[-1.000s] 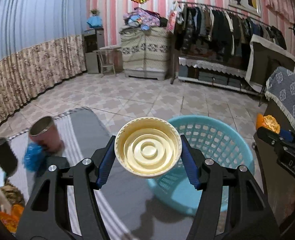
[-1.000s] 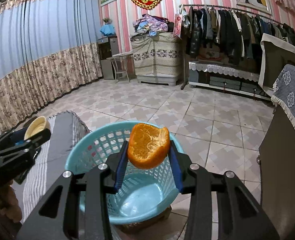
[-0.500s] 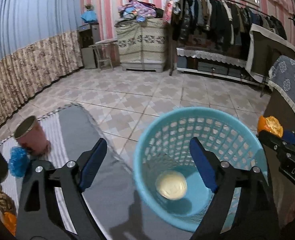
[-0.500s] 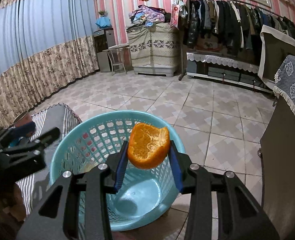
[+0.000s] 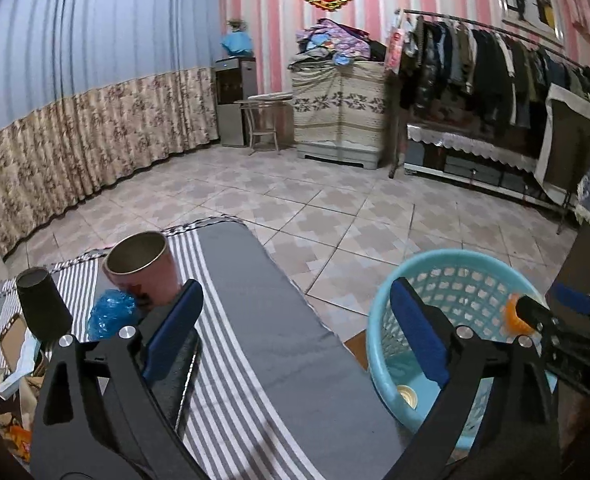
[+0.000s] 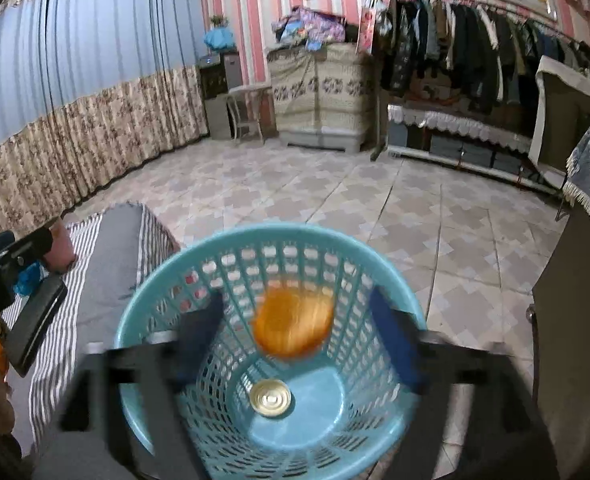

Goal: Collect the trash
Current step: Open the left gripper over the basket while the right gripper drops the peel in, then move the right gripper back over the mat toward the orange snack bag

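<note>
Now the right gripper (image 6: 295, 340) is opening and its orange peel (image 6: 293, 322), released, falls into the near turquoise plastic basket (image 6: 167, 280) onto the cream round lid (image 6: 270, 397), while the left gripper (image 5: 295, 336), still widening and empty, has swung left toward the remaining trash.

Striped grey desk cover (image 5: 255, 320). On it: pink cup (image 5: 145, 270), upright; black cup (image 5: 41, 304), inverted. Background: clothes rack (image 5: 495, 68), floral curtain (image 5: 75, 148), tiled floor (image 5: 335, 208).

Blurred orange peel (image 6: 293, 326) midair inside turquoise lattice basket (image 6: 167, 280), round cream lid (image 6: 270, 398) flat on its bottom
</note>
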Motion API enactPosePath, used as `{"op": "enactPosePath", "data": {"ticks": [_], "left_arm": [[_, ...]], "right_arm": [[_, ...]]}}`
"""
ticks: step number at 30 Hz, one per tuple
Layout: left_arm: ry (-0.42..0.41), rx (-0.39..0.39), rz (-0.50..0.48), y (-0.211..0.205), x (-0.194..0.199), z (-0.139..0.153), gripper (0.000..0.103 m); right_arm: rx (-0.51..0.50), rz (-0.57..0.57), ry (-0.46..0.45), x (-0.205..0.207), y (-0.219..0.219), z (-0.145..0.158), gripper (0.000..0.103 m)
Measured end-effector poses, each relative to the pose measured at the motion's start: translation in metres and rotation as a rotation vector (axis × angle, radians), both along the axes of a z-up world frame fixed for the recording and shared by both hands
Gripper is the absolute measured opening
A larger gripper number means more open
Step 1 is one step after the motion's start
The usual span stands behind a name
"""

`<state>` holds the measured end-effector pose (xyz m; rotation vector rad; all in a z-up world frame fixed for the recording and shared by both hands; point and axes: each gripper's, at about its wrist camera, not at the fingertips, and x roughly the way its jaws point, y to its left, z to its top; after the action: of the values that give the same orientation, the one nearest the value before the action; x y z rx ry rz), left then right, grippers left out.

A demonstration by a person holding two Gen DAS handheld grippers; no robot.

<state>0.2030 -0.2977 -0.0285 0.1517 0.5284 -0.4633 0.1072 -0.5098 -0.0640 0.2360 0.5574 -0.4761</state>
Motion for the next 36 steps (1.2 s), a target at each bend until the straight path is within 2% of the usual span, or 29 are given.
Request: {"op": "enactPosePath", "data": {"ticks": [2, 4, 5, 8, 15, 24, 36], "left_arm": [[0.004, -0.013, 0.011, 0.006, 0.002, 0.003, 0.092], [-0.005, -0.017, 0.020, 0.009, 0.000, 0.006, 0.092], [-0.018, -0.015, 0.027, 0.011, -0.002, 0.009, 0.092], [-0.062, -0.009, 0.051, 0.016, -0.012, 0.017, 0.096], [-0.121, -0.003, 0.082, 0.048, -0.040, 0.031, 0.097], [-0.108, -0.025, 0.180, 0.121, -0.058, 0.038, 0.098], [-0.139, -0.019, 0.304, 0.208, -0.083, 0.041, 0.098]], "right_arm": [[-0.016, 0.006, 0.003, 0.001, 0.004, 0.004, 0.081], [-0.022, 0.014, -0.004, -0.001, 0.006, 0.006, 0.091], [-0.028, 0.019, -0.020, -0.005, 0.010, 0.009, 0.092], [-0.028, 0.031, -0.038, -0.012, 0.014, 0.015, 0.093], [-0.017, 0.051, -0.088, -0.038, 0.032, 0.032, 0.094], [-0.014, 0.101, -0.116, -0.056, 0.068, 0.041, 0.096], [-0.050, 0.187, -0.117, -0.064, 0.133, 0.042, 0.096]]}}
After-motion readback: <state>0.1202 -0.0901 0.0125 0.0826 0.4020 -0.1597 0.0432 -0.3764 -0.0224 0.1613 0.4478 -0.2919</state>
